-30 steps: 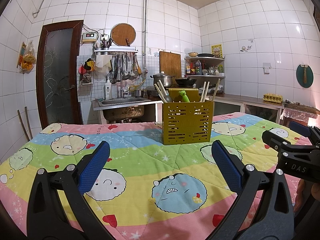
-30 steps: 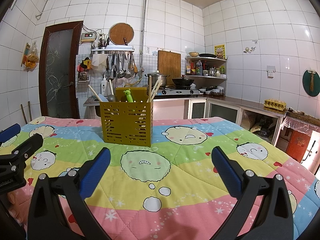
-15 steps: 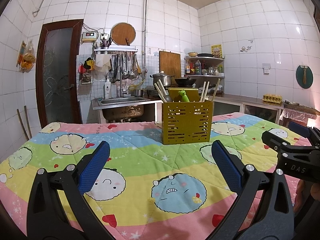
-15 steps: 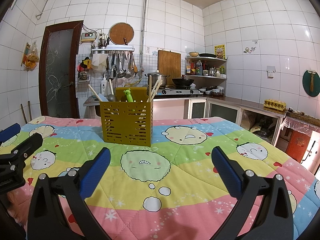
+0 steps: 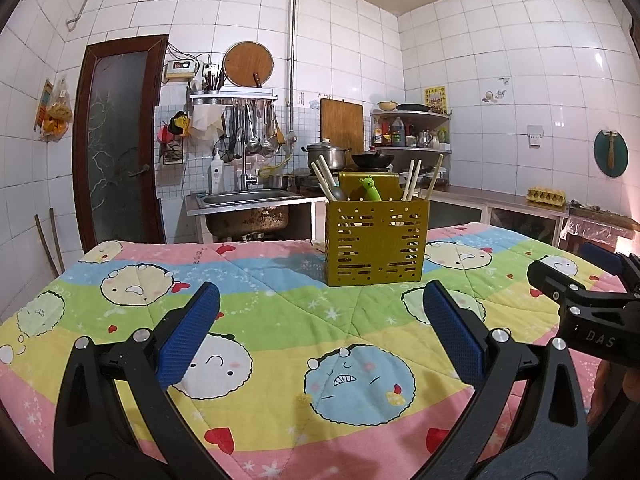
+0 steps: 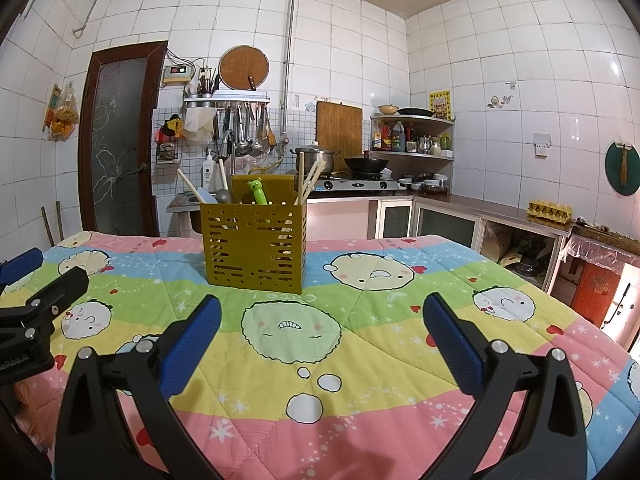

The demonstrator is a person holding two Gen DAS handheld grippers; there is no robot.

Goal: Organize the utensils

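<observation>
Nothing is changing over the last second: both grippers, left (image 5: 320,332) and right (image 6: 320,334), are staying spread and empty; caddy (image 5: 375,243) is standing at twelve o'clock, untouched.

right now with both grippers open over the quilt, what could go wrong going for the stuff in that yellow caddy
1. The perforated yellow utensil caddy stands free on a soft quilt; pulling a utensil sideways could tip it.
2. The chopsticks lean loosely and close together, so the right gripper may pinch several or knock them out.
3. The green bear-topped utensil stands among a spoon and more chopsticks, so the left gripper may snag those neighbours.
</observation>
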